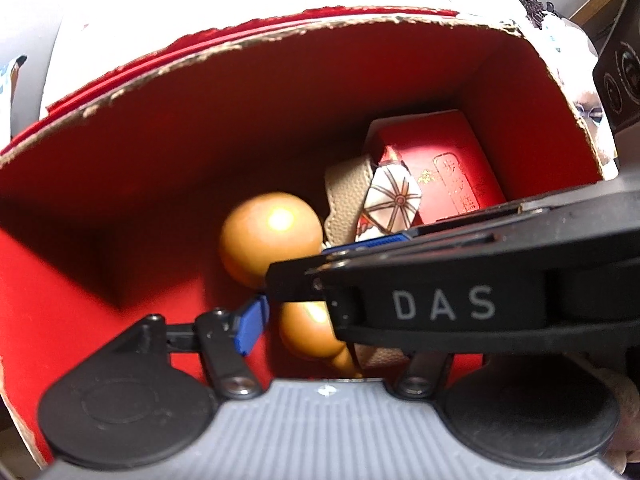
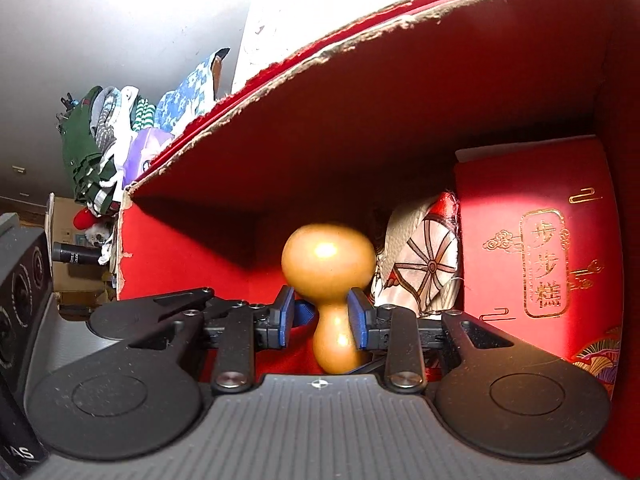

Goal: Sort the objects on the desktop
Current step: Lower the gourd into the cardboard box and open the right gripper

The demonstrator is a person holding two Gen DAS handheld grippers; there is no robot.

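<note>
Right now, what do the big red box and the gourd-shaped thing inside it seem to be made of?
The big red box looks like cardboard with a matte red lining: its torn rim shows rough brown fibre. The gourd between the right tool's blue pads looks like a dried natural gourd or polished wood, perhaps lacquered: smooth tan surface with bright glossy highlights. Plastic cannot be ruled out.

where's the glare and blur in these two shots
Left wrist view: the background above the red box is blown out white, a hot spot sits on the gourd, and the box rim bows from fisheye distortion. Right wrist view: glare spots mark the gourd, sunlight washes the red gift box, the upper left is overexposed, and the box's back wall lies in shadow.
</note>
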